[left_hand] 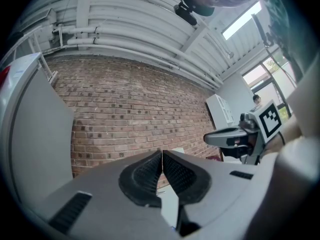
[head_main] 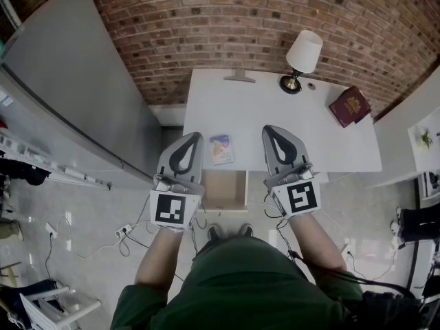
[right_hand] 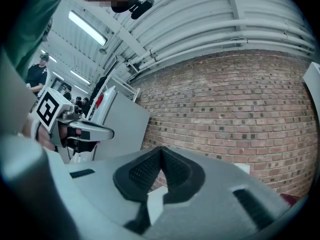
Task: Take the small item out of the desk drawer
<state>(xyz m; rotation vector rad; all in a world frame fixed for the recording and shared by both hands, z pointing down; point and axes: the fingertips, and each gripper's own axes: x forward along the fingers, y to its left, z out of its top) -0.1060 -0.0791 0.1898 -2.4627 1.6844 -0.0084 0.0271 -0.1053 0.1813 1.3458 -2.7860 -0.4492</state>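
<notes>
Jaws of the left gripper (head_main: 194,137) pressed together on nothing, body held level and hiding the near edge of the desk (head_main: 275,102), then small item (head_main: 221,148) flat on it just beyond the open drawer (head_main: 223,192), print too blurred to read, then right gripper (head_main: 268,130) alike, closed empty, pointing about level.

White desk (head_main: 261,115) before you, lamp (head_main: 300,59) at its far edge toward the right, red book (head_main: 349,106) near the far right corner, small packet (head_main: 221,149) by your near left corner, above the open drawer (head_main: 225,190)
</notes>
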